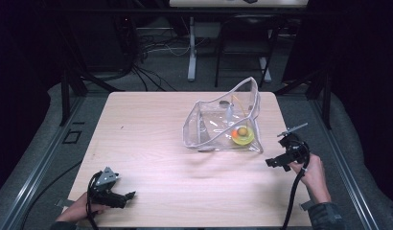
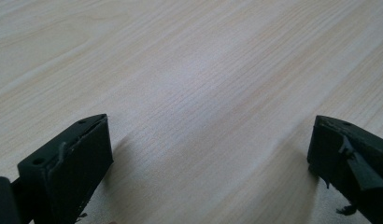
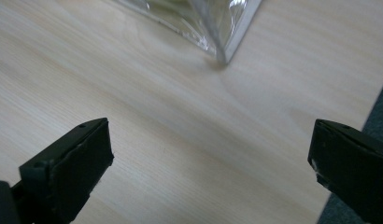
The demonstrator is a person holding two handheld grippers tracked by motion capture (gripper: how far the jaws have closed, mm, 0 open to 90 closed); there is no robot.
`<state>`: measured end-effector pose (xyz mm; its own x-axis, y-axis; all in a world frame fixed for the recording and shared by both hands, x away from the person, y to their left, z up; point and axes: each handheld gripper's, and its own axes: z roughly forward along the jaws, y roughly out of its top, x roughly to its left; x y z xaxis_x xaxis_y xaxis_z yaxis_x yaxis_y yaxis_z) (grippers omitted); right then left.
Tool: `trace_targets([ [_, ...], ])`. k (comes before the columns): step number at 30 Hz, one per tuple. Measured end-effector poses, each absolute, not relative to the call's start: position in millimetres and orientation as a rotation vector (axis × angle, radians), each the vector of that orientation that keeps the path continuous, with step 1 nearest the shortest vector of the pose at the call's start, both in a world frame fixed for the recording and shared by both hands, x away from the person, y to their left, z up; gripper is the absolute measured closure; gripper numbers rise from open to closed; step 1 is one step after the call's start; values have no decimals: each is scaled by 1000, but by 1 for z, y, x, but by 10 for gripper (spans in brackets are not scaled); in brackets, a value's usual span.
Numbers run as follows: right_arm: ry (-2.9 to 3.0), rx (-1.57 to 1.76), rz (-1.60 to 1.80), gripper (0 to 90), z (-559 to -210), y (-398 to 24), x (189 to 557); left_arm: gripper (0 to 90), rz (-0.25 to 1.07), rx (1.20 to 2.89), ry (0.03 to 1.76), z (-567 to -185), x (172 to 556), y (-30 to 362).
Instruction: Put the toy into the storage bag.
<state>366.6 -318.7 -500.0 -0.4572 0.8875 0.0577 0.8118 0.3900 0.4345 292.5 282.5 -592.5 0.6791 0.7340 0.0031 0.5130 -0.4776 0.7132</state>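
A clear plastic pouch (image 1: 222, 122) sits on the far right part of the light wooden tabletop (image 1: 151, 139), its mouth gaping open and its far wall standing up in a tall curved flap. Inside it, low against the right end, lies a yellow-green ring-shaped item (image 1: 243, 138) with a small brownish ball (image 1: 242, 131) on top and an orange patch just beside it on the left. A pale upright piece shows through the plastic farther back in the pouch; what it is cannot be told.

The right gripper (image 1: 277, 163) is held in the person's right hand (image 1: 313, 173) near the right edge of the tabletop, just beside the near right corner of the pouch but apart from it. In the right gripper view its 2 black jaws stand wide apart with nothing between them, bare wood below, and the seamed corner of the pouch (image 3: 217, 28) ahead at the top.

The left gripper (image 1: 126, 197) rests low near the near left corner of the tabletop, held in the left hand (image 1: 77, 211), well apart from the pouch. In the left gripper view its 2 jaws are also spread wide, holding nothing, close over plain wood grain.
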Motion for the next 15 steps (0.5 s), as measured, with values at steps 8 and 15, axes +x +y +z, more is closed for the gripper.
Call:
trace_targets([
  [8,2519,1499,494,0,-534,-316,361,0,405,2187,952,-592,293,283],
  [15,2504,1529,496,0,-541,-322,358,0,404,2185,953,-592,293,283],
])
